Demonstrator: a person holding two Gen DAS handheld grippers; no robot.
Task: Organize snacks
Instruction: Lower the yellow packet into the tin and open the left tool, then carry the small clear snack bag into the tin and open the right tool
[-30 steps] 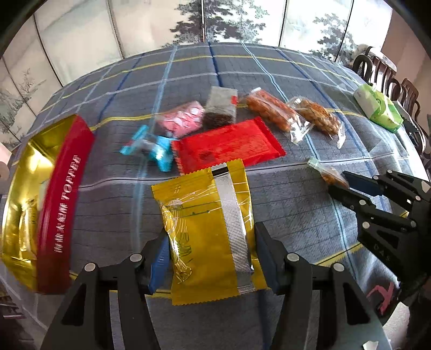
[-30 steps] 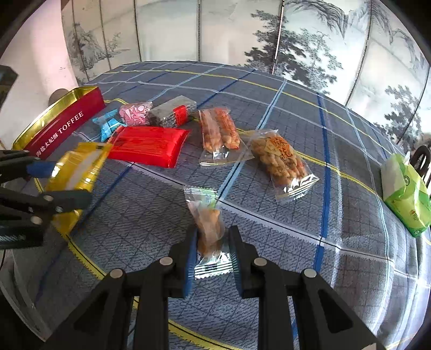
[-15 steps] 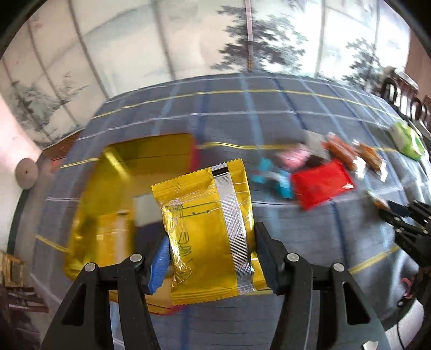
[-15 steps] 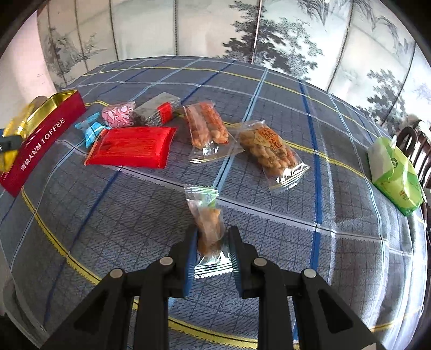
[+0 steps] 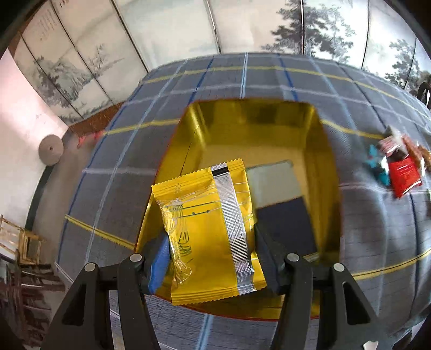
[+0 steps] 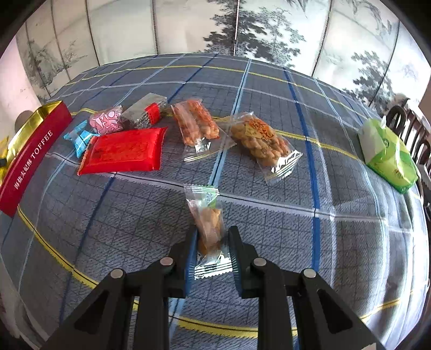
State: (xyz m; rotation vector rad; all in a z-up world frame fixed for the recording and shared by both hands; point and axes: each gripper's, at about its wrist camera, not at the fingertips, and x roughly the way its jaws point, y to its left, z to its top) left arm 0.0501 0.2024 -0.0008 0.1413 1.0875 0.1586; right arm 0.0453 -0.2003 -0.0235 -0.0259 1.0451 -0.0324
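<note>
My left gripper [image 5: 210, 255] is shut on a yellow snack packet [image 5: 207, 231] with a silver seam and holds it above the open gold-lined toffee tin [image 5: 323, 167]. The tin's red side shows in the right wrist view [image 6: 29, 158] at the far left. My right gripper [image 6: 211, 253] is shut on a small clear pastry packet [image 6: 208, 223] above the plaid tablecloth. A red packet [image 6: 124, 153], blue candies [image 6: 80, 137], a pink packet [image 6: 106, 122], a silver-red packet [image 6: 144, 114] and two clear bags of fried snacks [image 6: 196, 126] [image 6: 258, 140] lie on the table.
A green tissue pack [image 6: 388, 153] lies at the table's right side, near dark chairs [image 6: 412, 129]. A painted folding screen [image 6: 215, 24] stands behind the table. In the left wrist view a wooden chair [image 5: 24, 242] stands low at the left.
My left gripper has swung left with the yellow packet, from over the cloth to above the open tin. My right gripper keeps its hold on the pastry packet and has shifted slightly.
</note>
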